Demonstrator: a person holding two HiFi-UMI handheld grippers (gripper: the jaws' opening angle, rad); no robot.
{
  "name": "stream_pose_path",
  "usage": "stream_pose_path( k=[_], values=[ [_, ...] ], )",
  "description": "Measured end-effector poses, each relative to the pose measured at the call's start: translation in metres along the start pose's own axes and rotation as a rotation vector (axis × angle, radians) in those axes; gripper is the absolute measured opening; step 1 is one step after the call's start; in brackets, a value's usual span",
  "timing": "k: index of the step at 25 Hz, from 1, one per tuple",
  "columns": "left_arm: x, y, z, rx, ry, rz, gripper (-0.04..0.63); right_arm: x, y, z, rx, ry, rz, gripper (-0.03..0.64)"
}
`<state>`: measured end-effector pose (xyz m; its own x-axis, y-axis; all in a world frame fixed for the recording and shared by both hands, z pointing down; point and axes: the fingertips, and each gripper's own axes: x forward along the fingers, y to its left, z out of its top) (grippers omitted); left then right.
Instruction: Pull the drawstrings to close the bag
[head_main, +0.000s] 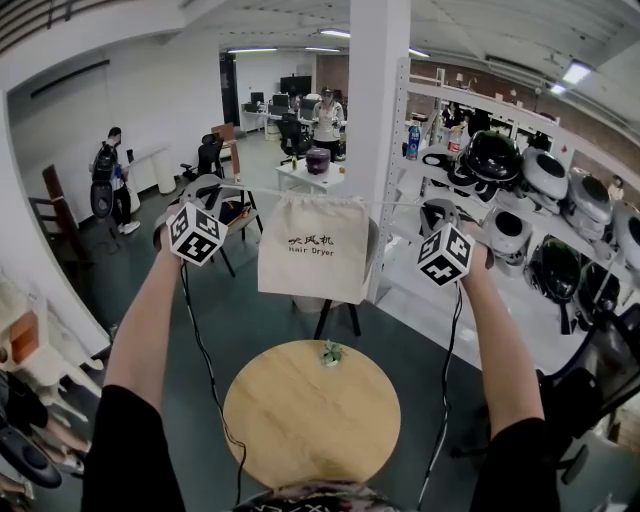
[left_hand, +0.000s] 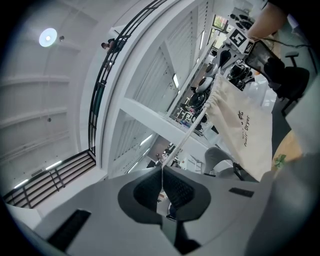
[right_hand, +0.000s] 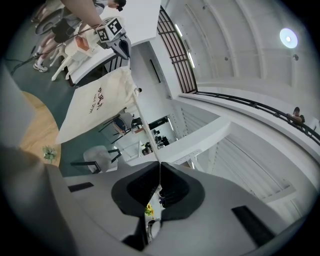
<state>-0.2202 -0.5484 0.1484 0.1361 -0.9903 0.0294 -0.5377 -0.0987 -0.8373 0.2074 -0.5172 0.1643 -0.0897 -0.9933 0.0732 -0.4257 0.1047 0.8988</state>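
A cream drawstring bag (head_main: 312, 248) printed "Hair Dryer" hangs in the air between my two grippers, its mouth puckered. A thin white drawstring (head_main: 255, 189) runs taut from each side of the mouth. My left gripper (head_main: 222, 183) is shut on the left string, and my right gripper (head_main: 432, 207) is shut on the right string (head_main: 395, 204). In the left gripper view the string (left_hand: 187, 137) leads from my shut left gripper (left_hand: 162, 169) up to the bag (left_hand: 240, 130). In the right gripper view the string (right_hand: 146, 134) leads from my shut right gripper (right_hand: 159, 166) to the bag (right_hand: 97, 107).
A round wooden table (head_main: 290, 420) stands below the bag with a small plant (head_main: 331, 352) near its far edge. A white pillar (head_main: 378, 120) rises behind the bag. Shelves of helmets (head_main: 540, 200) line the right side. Chairs and people are farther back.
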Motion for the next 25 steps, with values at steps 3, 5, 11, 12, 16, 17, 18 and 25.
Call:
stream_pose_path(
  k=[3,5,11,12,16,17,18,25],
  values=[
    [0.0011,0.0005,-0.0018,-0.001,-0.001,0.002,0.020,0.0025,0.0011,0.0010,-0.001,0.000,-0.001,0.006],
    [0.0020,0.0016,-0.0018,-0.004,-0.002,0.003,0.020,0.0035,0.0008,0.0017,-0.001,0.001,-0.002,0.006],
    [0.0014,0.0007,-0.0026,-0.005,0.001,-0.001,0.020,0.0030,0.0024,0.0013,-0.002,0.003,0.001,0.006],
    [0.0005,0.0006,-0.0025,-0.005,0.001,-0.001,0.020,0.0023,0.0025,0.0013,-0.002,0.002,0.002,0.006],
    [-0.0021,0.0006,-0.0028,-0.006,0.002,-0.004,0.020,0.0002,0.0019,0.0025,-0.004,0.002,0.000,0.006],
    [-0.0020,0.0008,-0.0027,-0.005,0.002,-0.004,0.020,0.0004,0.0015,0.0027,-0.005,0.002,0.000,0.006],
    [-0.0019,0.0010,-0.0025,-0.005,0.002,-0.004,0.020,0.0005,0.0011,0.0027,-0.005,0.001,0.000,0.006],
    [-0.0022,0.0006,-0.0030,0.000,0.001,-0.003,0.020,0.0004,0.0010,0.0029,-0.005,-0.002,-0.001,0.006]
  ],
)
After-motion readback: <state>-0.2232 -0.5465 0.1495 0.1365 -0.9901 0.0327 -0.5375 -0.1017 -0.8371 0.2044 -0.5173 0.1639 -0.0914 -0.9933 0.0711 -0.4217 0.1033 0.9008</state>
